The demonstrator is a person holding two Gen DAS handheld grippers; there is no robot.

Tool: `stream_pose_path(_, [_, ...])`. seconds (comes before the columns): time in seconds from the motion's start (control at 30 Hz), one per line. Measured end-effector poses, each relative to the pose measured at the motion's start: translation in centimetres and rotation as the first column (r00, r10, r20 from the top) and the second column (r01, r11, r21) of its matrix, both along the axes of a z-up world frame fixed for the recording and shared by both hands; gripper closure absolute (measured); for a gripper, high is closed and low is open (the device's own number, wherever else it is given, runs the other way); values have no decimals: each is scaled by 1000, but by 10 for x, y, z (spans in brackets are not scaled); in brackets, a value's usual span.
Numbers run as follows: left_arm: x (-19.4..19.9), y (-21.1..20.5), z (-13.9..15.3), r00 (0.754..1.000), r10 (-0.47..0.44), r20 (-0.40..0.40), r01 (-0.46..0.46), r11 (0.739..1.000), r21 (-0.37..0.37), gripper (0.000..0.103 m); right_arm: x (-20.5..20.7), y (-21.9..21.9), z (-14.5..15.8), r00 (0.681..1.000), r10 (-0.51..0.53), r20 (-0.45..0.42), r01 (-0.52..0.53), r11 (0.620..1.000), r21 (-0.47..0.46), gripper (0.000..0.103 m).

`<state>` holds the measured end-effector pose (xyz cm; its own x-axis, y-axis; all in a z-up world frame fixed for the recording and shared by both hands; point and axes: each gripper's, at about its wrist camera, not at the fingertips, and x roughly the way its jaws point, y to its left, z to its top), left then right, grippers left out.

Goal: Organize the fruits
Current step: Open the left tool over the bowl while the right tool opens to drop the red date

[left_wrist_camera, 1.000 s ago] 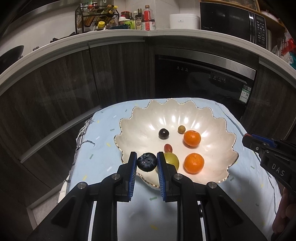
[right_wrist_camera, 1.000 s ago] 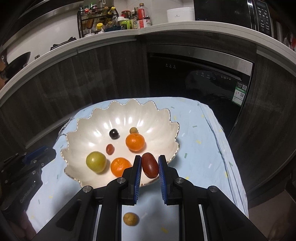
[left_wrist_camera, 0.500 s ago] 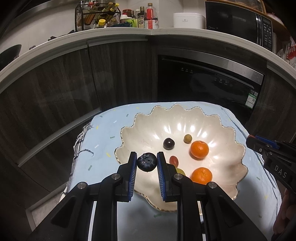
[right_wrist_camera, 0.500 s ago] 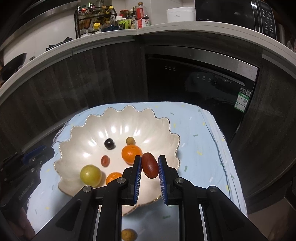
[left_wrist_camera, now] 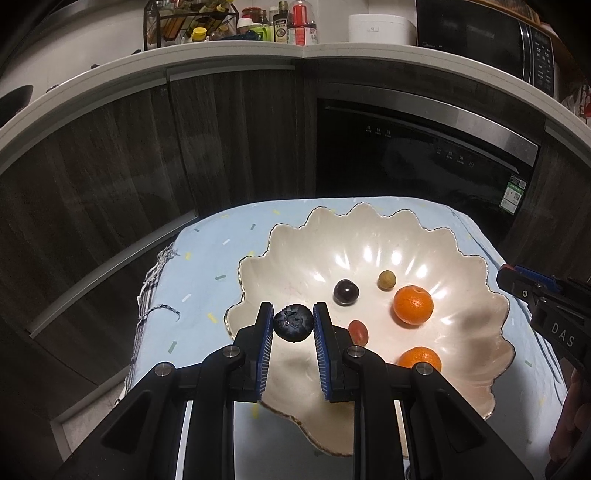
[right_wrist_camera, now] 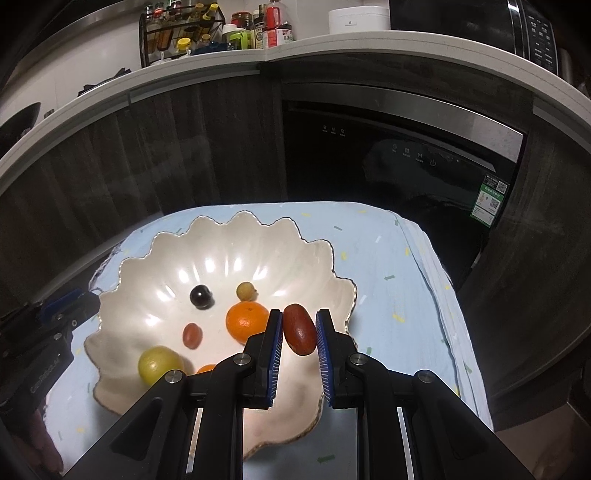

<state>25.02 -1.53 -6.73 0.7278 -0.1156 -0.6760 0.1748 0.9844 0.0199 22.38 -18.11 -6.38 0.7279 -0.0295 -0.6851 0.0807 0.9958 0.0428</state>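
A white scalloped bowl (left_wrist_camera: 461, 258) (right_wrist_camera: 155, 258) sits on a light blue cloth. It holds two oranges (left_wrist_camera: 412, 305) (right_wrist_camera: 246, 320), a dark grape (left_wrist_camera: 346, 292) (right_wrist_camera: 201, 296), a small yellow-brown fruit (left_wrist_camera: 386, 280) (right_wrist_camera: 246, 291), a small red fruit (left_wrist_camera: 358, 331) (right_wrist_camera: 192, 335) and a yellow-green fruit (right_wrist_camera: 159, 363). My left gripper (left_wrist_camera: 293, 323) is shut on a blueberry (left_wrist_camera: 293, 322) above the bowl's left side. My right gripper (right_wrist_camera: 299, 329) is shut on an oval red-brown fruit (right_wrist_camera: 299, 329) above the bowl's right side.
The blue cloth (left_wrist_camera: 207, 269) (right_wrist_camera: 391, 280) covers a small table whose edges drop off left and right. Dark cabinets and a built-in oven (left_wrist_camera: 417, 155) stand behind, under a white counter with bottles (right_wrist_camera: 266, 26).
Both grippers have moved forward over the bowl, each still holding its fruit. The loose yellow fruit on the cloth below the right gripper has passed out of view.
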Motion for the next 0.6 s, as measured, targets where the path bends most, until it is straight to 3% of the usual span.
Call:
stream_pose_path(0.37, [10, -1, -7, 1000, -1, -29, 1, 1000, 5, 80, 14, -3, -10, 999, -1, -44, 2, 1000, 12, 83])
stream_pose_path(0.6, [9, 0, -7, 999, 11, -30, -11, 1000, 8, 57, 16, -2, -13, 998, 2, -68, -1, 1000, 18, 82])
